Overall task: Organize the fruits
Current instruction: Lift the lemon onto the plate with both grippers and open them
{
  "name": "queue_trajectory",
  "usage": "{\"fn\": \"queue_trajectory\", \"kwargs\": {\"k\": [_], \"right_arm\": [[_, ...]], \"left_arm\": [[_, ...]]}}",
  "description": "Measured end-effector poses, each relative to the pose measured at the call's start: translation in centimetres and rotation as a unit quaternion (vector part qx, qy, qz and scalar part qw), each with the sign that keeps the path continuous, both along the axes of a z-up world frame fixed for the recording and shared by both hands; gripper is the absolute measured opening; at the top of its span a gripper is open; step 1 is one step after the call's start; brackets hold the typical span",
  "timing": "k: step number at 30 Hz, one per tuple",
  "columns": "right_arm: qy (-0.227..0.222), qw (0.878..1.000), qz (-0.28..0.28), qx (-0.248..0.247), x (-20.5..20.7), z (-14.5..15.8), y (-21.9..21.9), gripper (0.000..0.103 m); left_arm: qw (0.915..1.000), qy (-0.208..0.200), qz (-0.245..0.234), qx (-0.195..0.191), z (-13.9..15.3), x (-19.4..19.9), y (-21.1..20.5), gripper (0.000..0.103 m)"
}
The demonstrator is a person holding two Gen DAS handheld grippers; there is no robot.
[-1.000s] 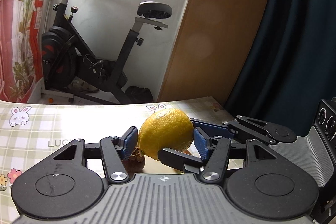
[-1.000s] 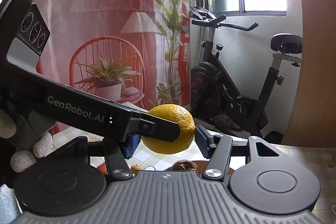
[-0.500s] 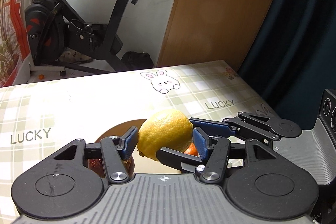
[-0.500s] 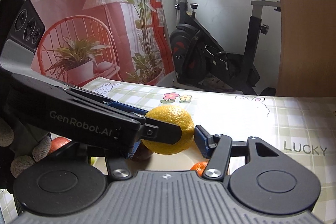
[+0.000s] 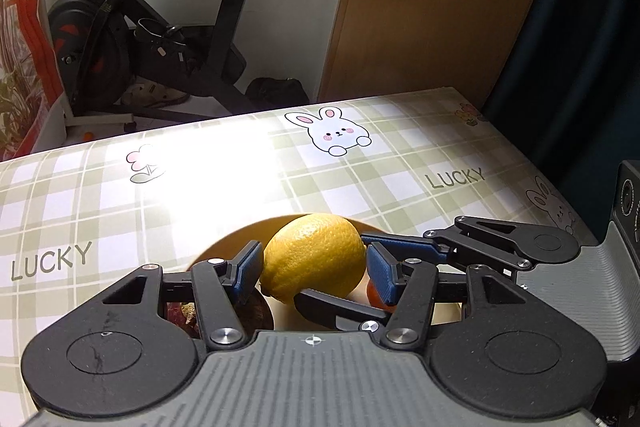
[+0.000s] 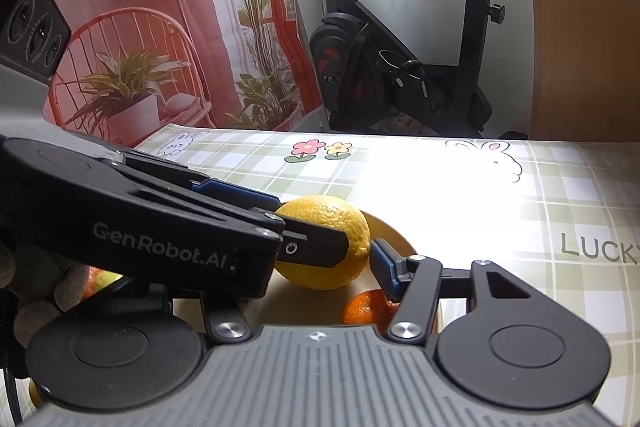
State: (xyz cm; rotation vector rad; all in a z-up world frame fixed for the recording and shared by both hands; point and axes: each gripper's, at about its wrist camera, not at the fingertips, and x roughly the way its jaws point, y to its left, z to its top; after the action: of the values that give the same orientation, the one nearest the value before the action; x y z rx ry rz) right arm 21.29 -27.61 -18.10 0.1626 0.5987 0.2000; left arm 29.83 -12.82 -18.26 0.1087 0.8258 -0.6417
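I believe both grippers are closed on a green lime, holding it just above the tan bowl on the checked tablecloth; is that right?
Not quite: the fruit is a yellow lemon, not a green lime, as the left wrist view shows. Otherwise right: the left gripper and right gripper both clamp it above the tan bowl on the checked tablecloth.

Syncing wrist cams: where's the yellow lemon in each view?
Left wrist: bumpy yellow lemon sits centre, low, between the left gripper pads.
Right wrist: lemon centre, partly behind a black finger of the left gripper.
Shared landmark: black exercise bike behind the table.
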Motion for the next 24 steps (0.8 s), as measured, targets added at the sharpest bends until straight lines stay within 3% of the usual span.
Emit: {"fn": "queue_trajectory", "kwargs": {"k": [4, 12, 24], "right_arm": [[-0.001, 1.000, -0.010, 0.001, -0.1, 0.1, 0.2, 0.058], [-0.010, 0.995, -0.071, -0.063, -0.7, 1.3, 1.8, 0.057], [-0.042, 0.996, -0.068, -0.050, -5.3, 4.3, 3.8, 0.057]], "left_arm": [[0.9999, -0.009, -0.003, 0.005, 0.0, -0.5, -0.3, 0.059], [0.9996, -0.021, 0.005, -0.019, 1.4, -1.4, 1.3, 0.058], [0.9970, -0.064, 0.035, -0.025, 5.0, -6.0, 4.6, 0.058]]}}
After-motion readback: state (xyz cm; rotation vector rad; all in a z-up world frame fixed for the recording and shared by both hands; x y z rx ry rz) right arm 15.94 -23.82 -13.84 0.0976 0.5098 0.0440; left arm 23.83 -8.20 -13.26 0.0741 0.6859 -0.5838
